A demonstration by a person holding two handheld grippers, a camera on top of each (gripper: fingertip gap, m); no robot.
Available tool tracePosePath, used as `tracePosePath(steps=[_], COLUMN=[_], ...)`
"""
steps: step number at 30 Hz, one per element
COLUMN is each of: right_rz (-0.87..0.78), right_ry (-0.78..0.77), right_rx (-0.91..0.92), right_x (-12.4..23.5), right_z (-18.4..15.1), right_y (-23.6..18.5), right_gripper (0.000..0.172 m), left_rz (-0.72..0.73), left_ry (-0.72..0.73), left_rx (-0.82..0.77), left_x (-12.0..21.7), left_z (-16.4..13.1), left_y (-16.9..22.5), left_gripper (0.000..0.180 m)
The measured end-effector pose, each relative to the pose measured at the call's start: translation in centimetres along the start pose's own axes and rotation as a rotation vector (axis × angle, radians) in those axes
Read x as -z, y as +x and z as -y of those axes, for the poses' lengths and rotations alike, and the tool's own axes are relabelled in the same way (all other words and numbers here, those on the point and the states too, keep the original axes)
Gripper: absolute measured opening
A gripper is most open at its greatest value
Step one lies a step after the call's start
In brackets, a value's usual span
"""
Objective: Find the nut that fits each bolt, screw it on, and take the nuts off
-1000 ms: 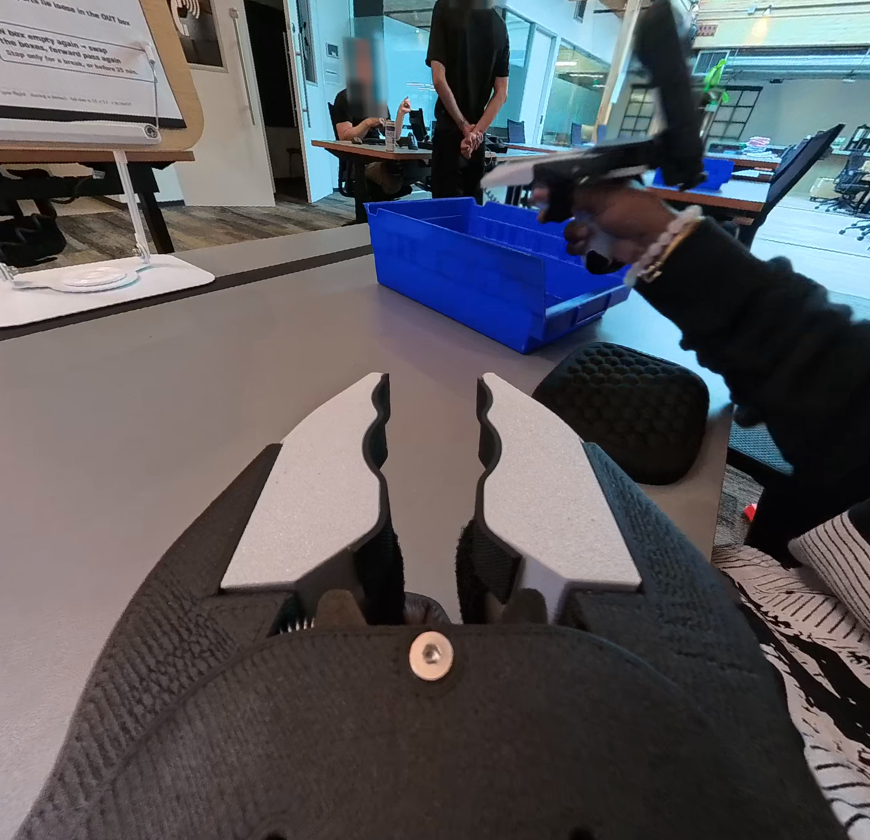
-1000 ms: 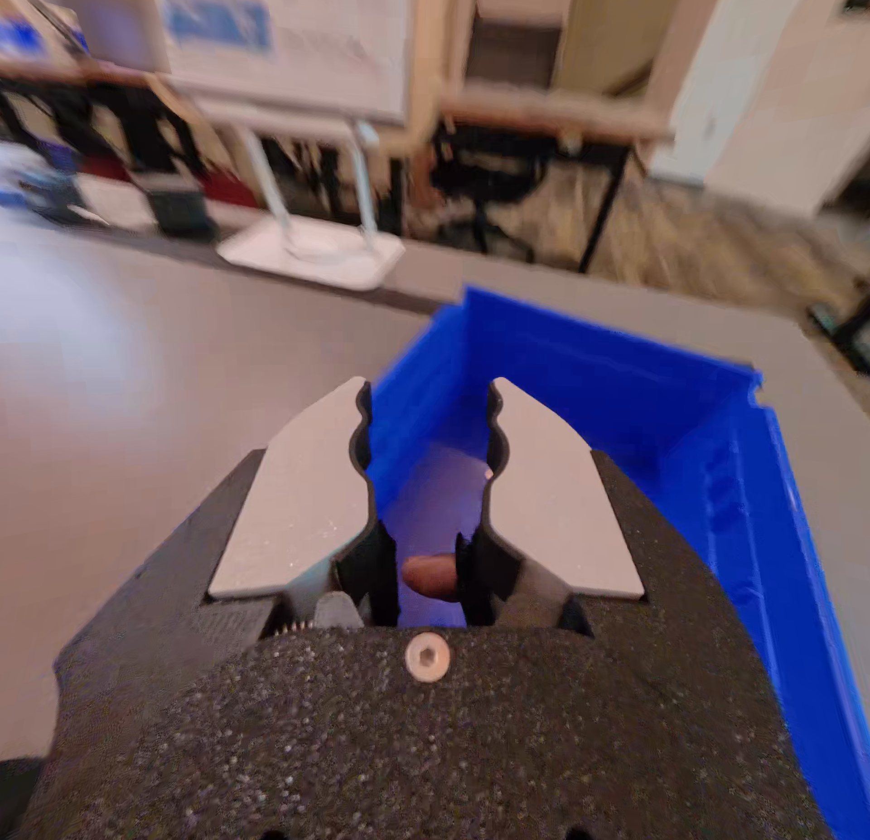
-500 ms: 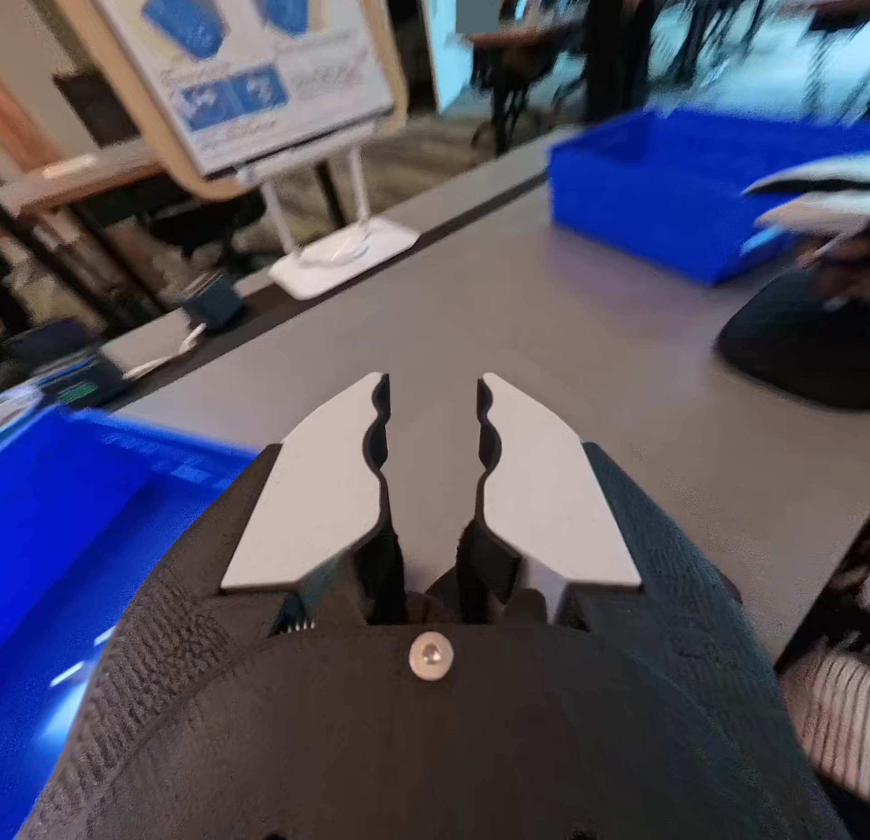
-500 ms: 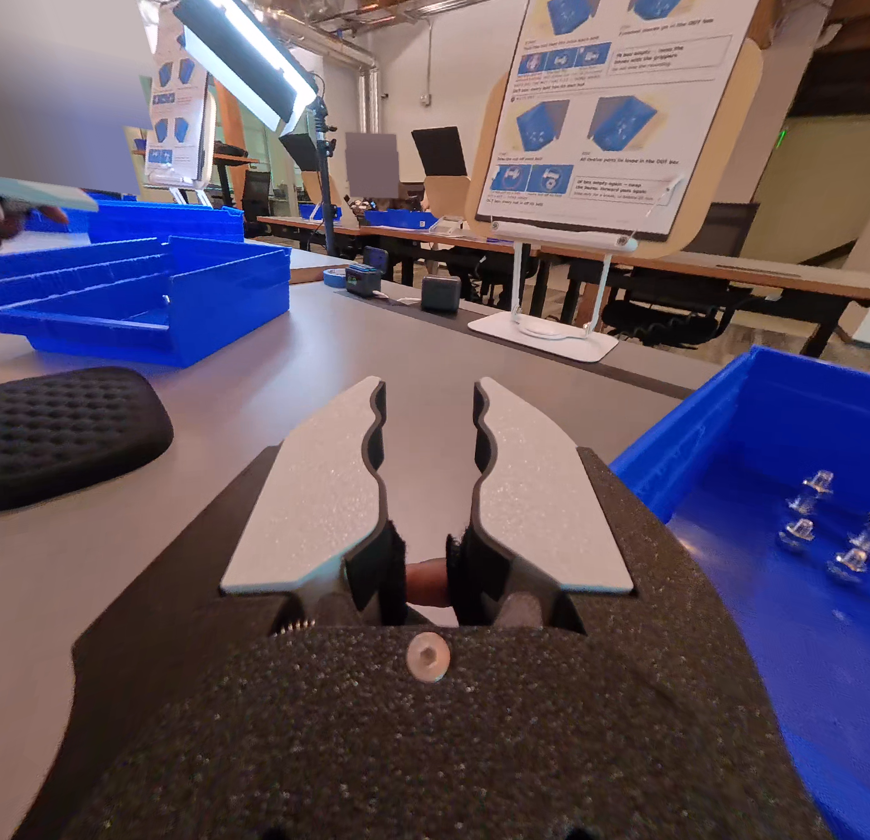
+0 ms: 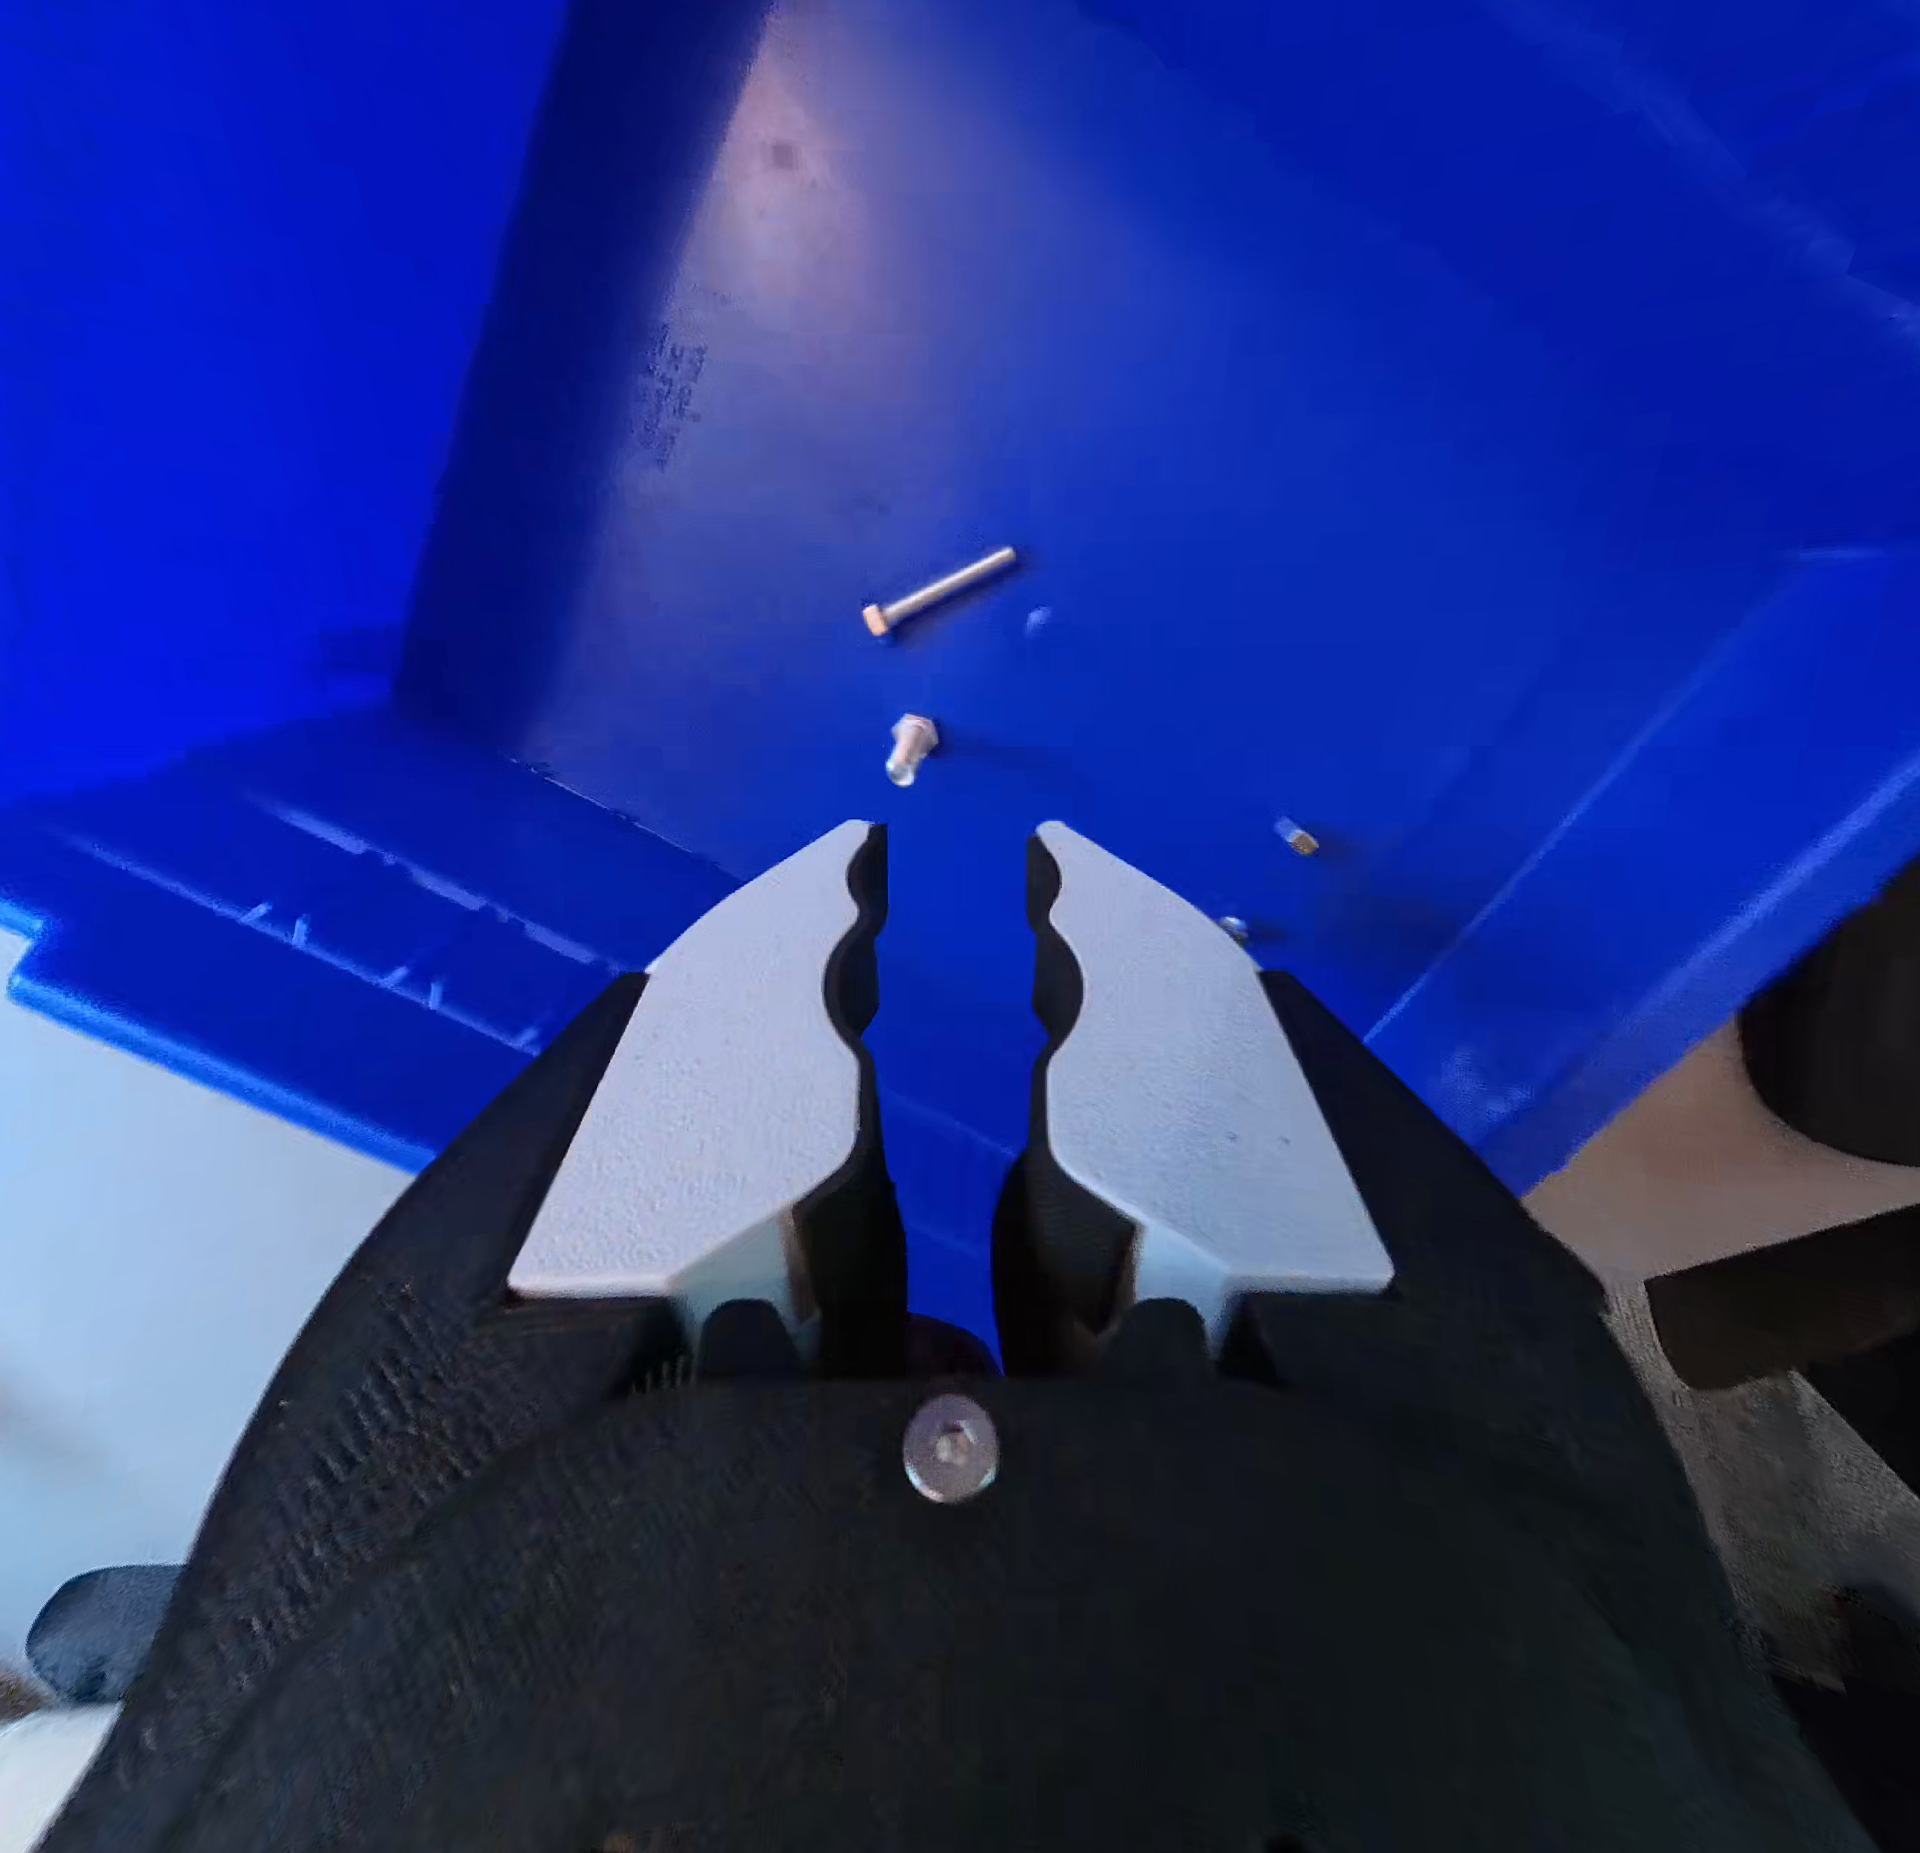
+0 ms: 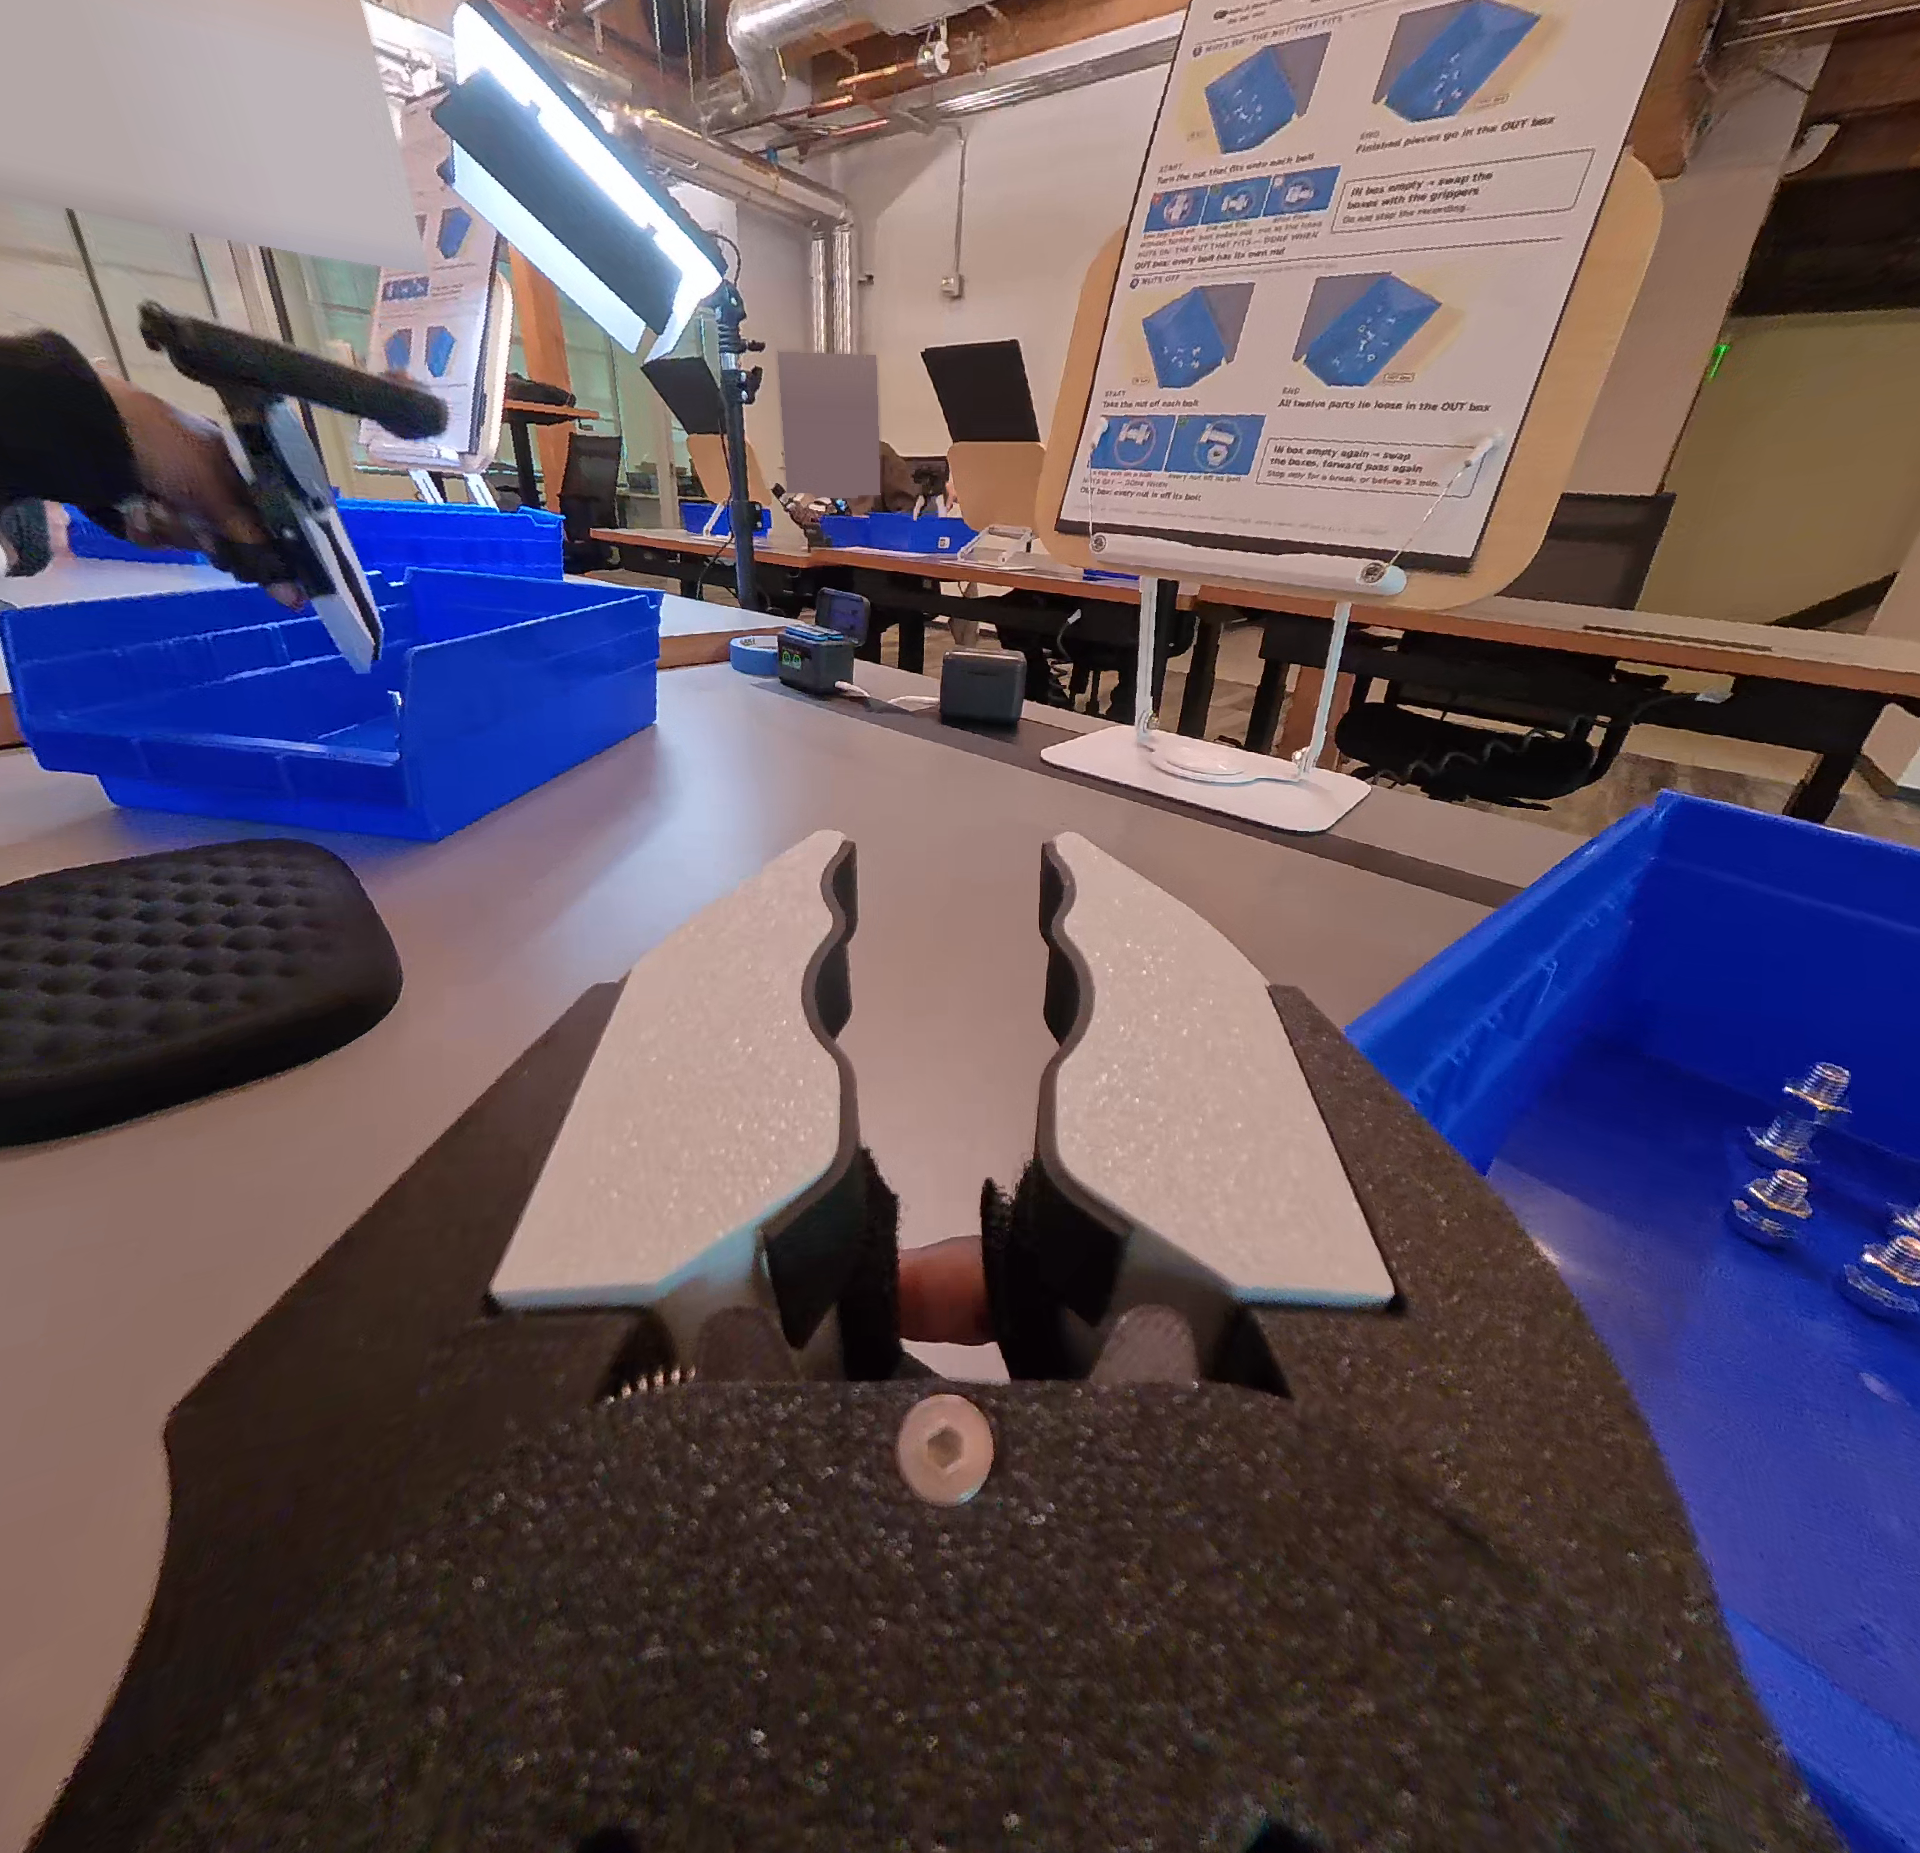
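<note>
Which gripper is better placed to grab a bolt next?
Left, probably. The left gripper is open over the blue bin, a short bolt just past its fingertips. The right gripper is open over bare table.

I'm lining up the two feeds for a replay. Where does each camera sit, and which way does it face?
Left wrist view: on the left gripper, tipped down into a blue bin holding a long bolt and small parts; only its own open fingers show.
Right wrist view: on the right gripper, level across the grey table toward a sign stand; own open fingers, a fingertip behind them.
Shared: the right view shows the left gripper over that bin.
</note>
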State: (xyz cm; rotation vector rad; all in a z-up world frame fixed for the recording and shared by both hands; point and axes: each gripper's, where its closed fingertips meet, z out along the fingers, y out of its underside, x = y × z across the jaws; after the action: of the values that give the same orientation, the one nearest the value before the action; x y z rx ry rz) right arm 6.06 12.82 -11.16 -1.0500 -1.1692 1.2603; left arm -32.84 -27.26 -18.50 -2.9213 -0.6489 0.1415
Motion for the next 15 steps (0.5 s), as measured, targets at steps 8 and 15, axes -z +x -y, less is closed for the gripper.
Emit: tracePosePath(steps=[8, 15], right_rz=[-0.004, -0.005], right_ry=[0.000, 0.001], right_rx=[-0.017, -0.018], right_x=[0.0, 0.0], right_z=[-0.1, 0.0], right_y=[0.2, 0.2], right_gripper=[0.033, 0.033], left_rz=[-0.012, -0.008], left_ry=[-0.054, -0.083], left_rx=[0.002, -0.003], left_x=[-1.8, -2.7], left_z=[0.4, 0.3], left_y=[-0.6, -0.8], left_gripper=[0.020, 0.007])
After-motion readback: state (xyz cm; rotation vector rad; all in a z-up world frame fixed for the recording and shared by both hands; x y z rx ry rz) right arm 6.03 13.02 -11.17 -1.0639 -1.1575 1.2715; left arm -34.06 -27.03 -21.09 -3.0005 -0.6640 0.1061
